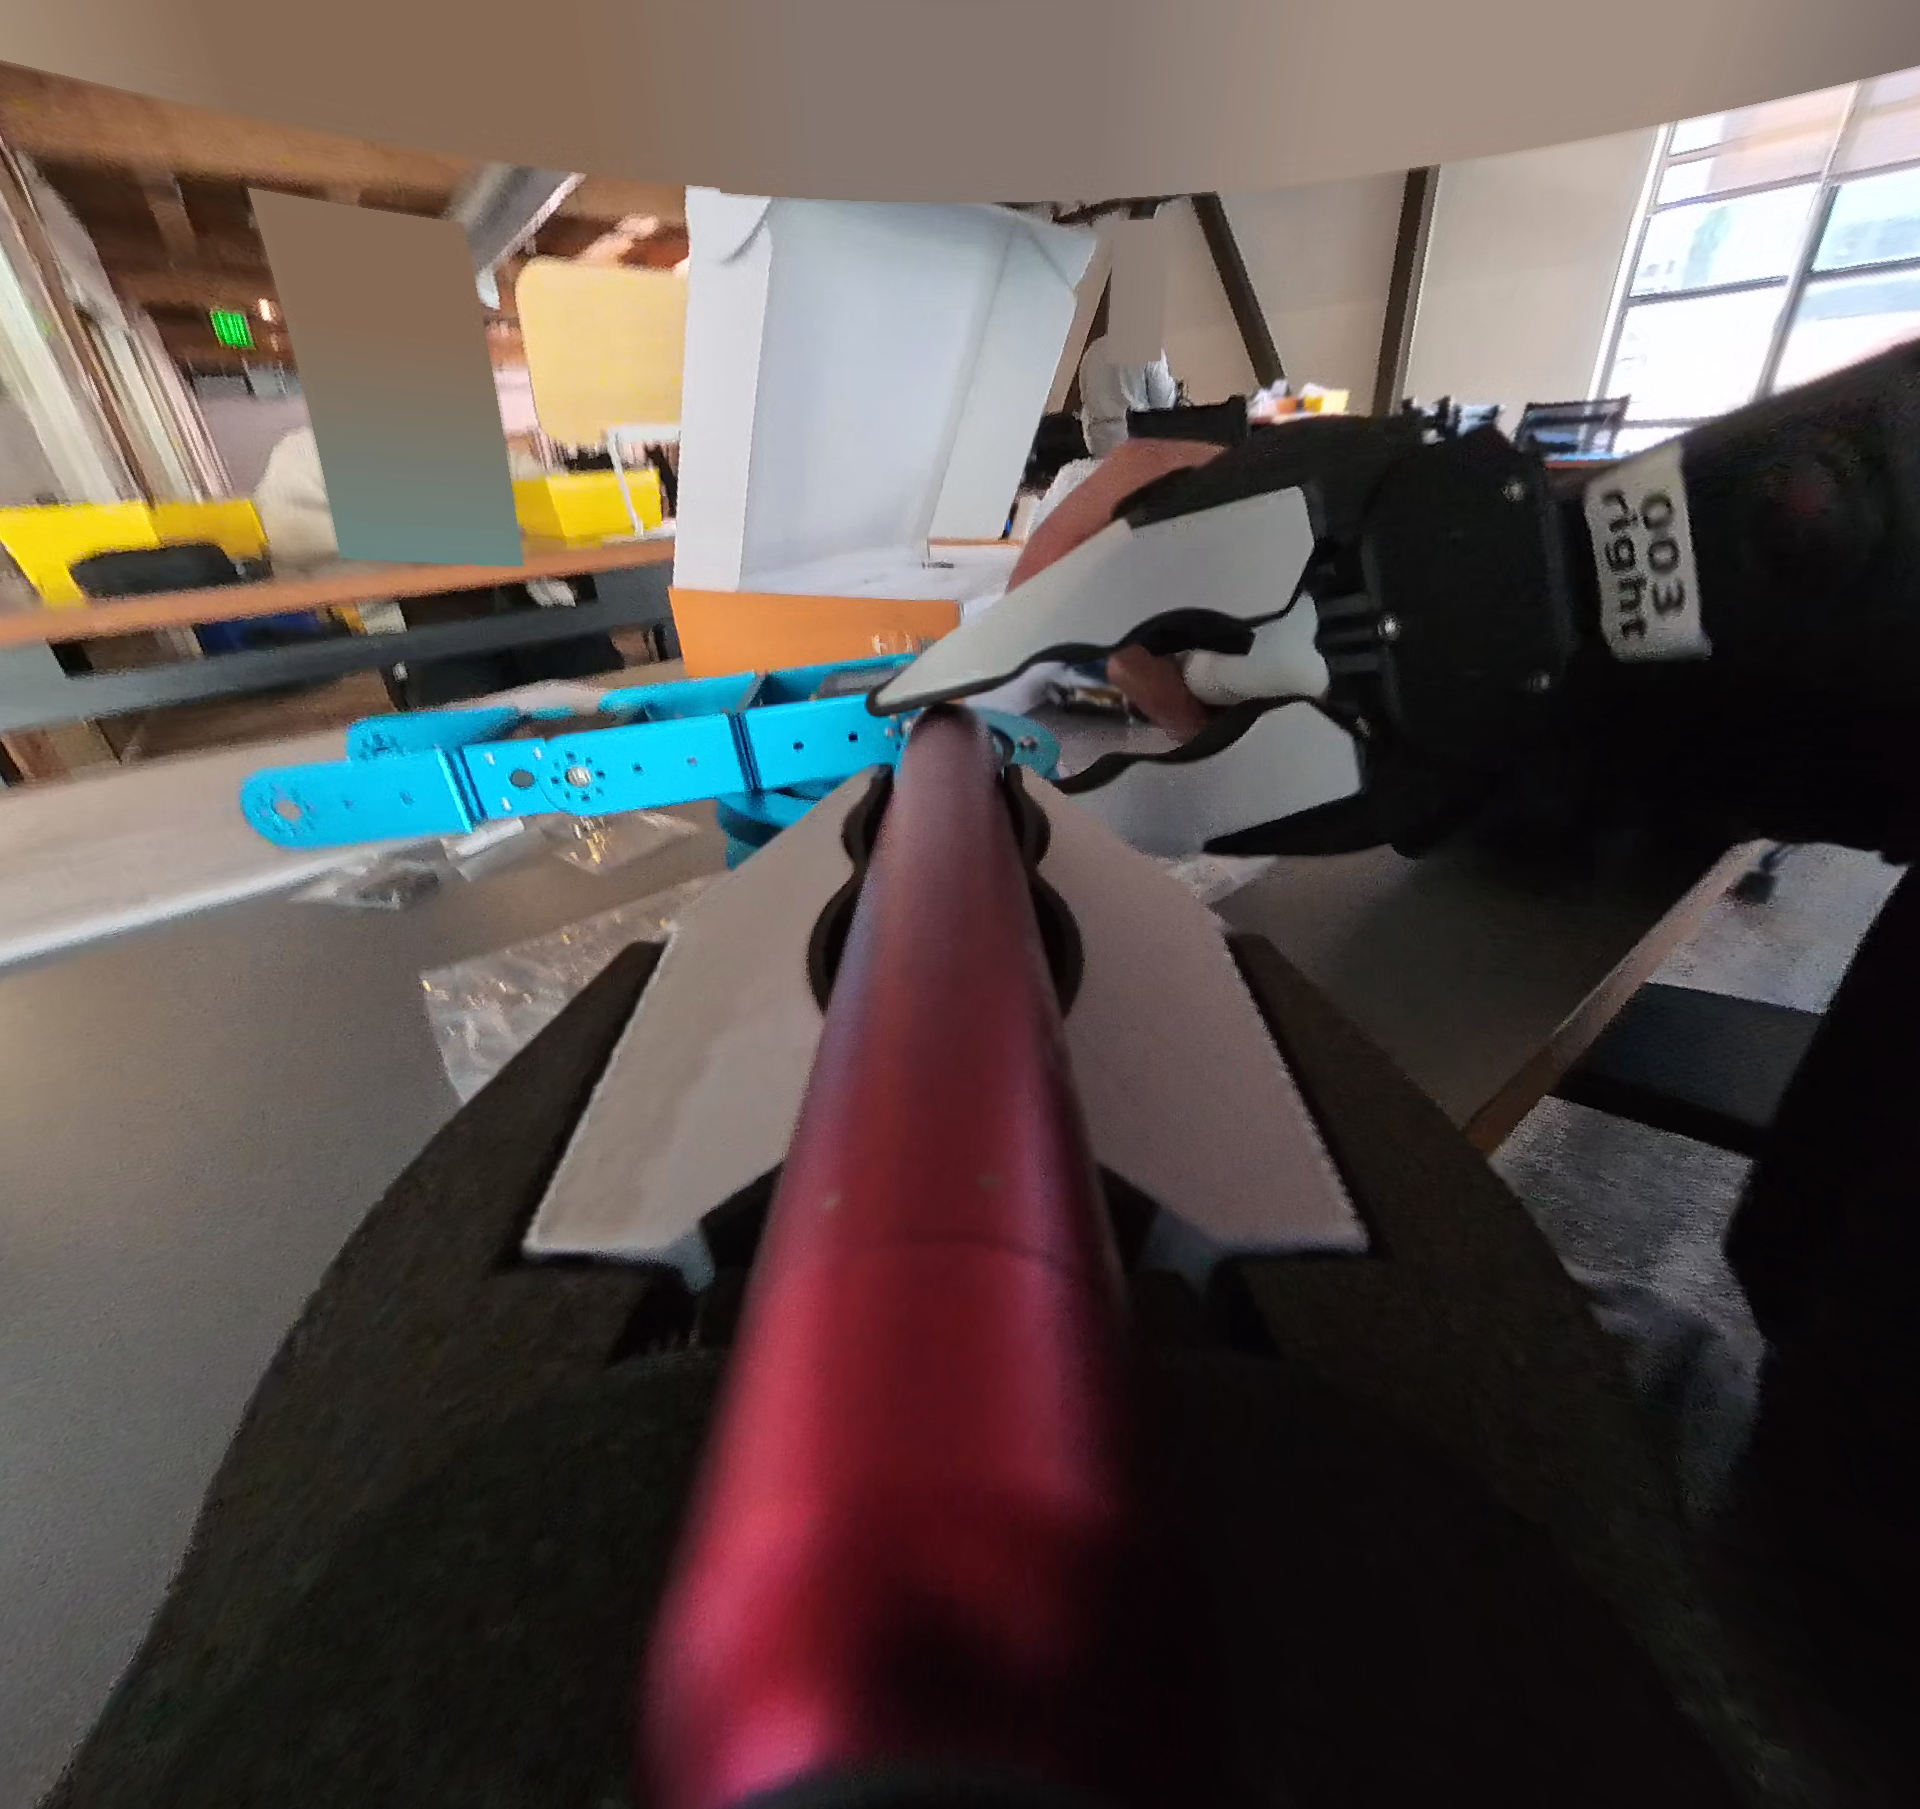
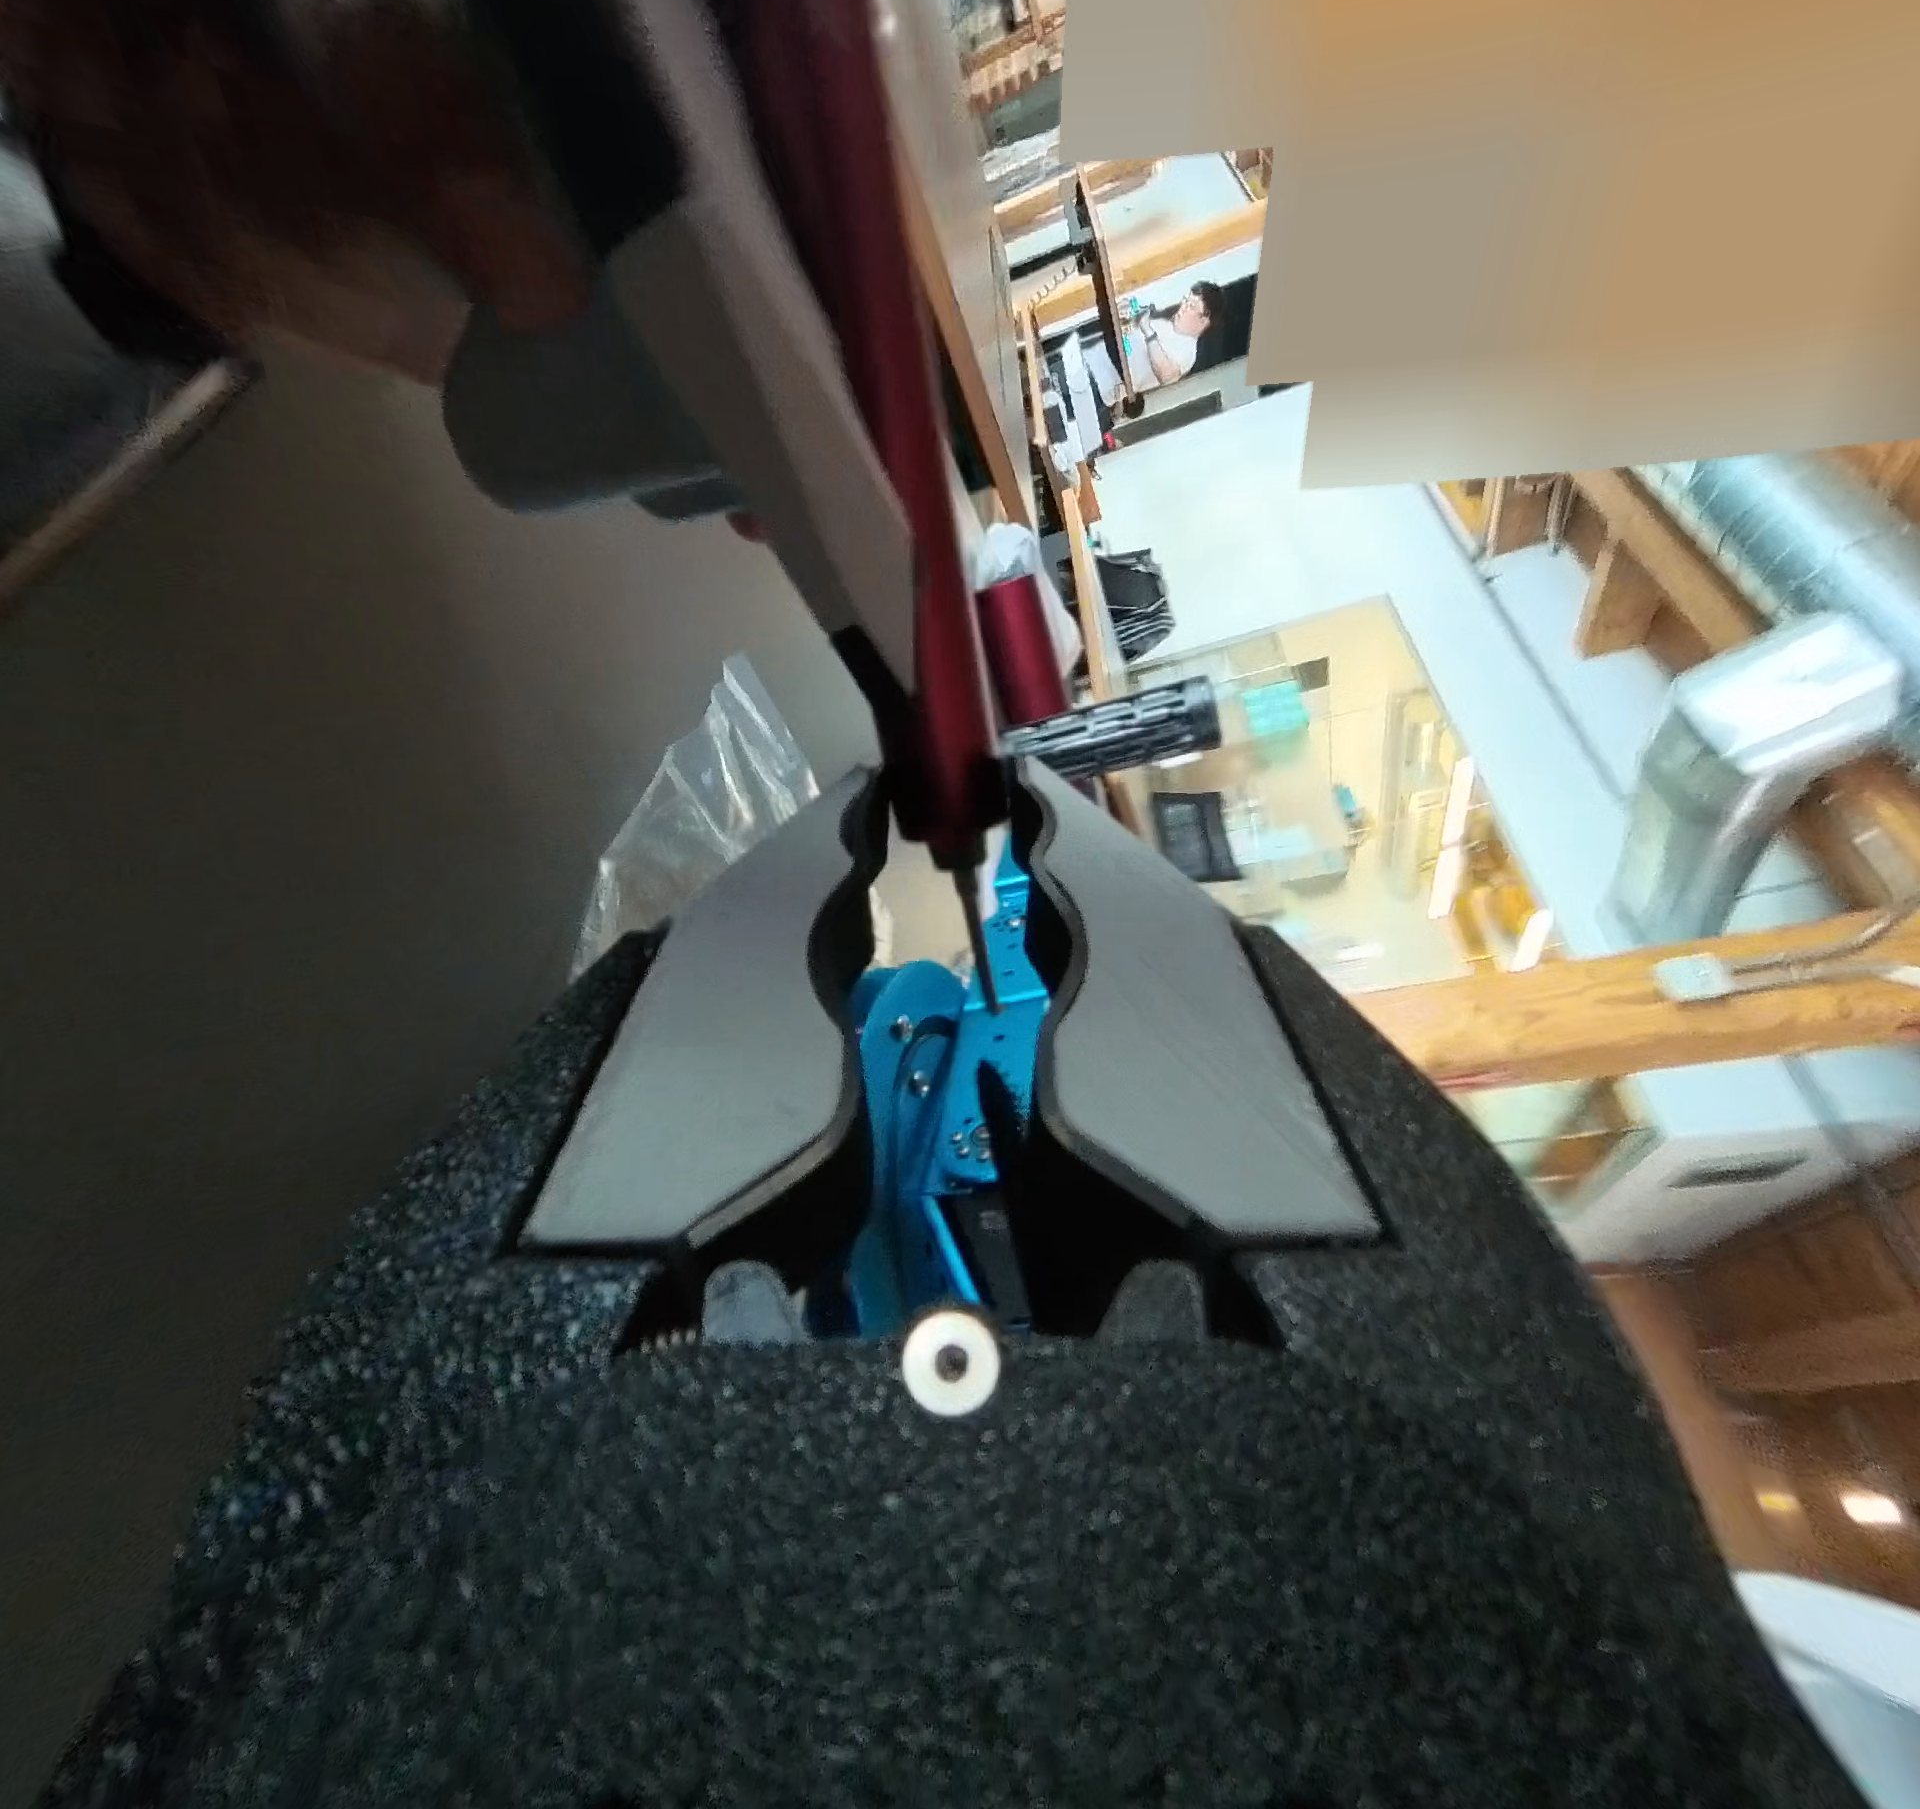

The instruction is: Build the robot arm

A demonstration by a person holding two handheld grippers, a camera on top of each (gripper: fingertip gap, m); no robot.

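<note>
We hold a long red anodised metal screwdriver (image 1: 935, 1188) in our left gripper (image 1: 940, 803), the fingers pressed in on its shaft so that it runs straight forward between them along the gripper's own line. Its far end meets a blue perforated metal bracket assembly (image 1: 582, 772), which lies long-ways across the view, left to right, above the grey bench (image 1: 187, 1136), so the screwdriver's long axis stands roughly square to the bracket's.

In the right wrist view the thin dark bit of the screwdriver (image 2: 982, 949) comes down from above and its tip sits on, or just at, the upper face of the blue bracket. Whether it is seated in a screw head is too small to tell.

Our right gripper (image 2: 945, 803) comes in from the right, turned on its side. The blue bracket assembly lies between its two pale fingers (image 2: 717, 1032), deep in the throat; the fingers stand close in on either side and seem to pinch it, though the contact itself is hidden. The right gripper is the one at the bracket; the left reaches it only through the screwdriver.

Crumpled clear plastic bags (image 1: 540, 990) lie on the bench just below the bracket. A white folded cardboard box (image 1: 862, 409) stands well behind.
</note>
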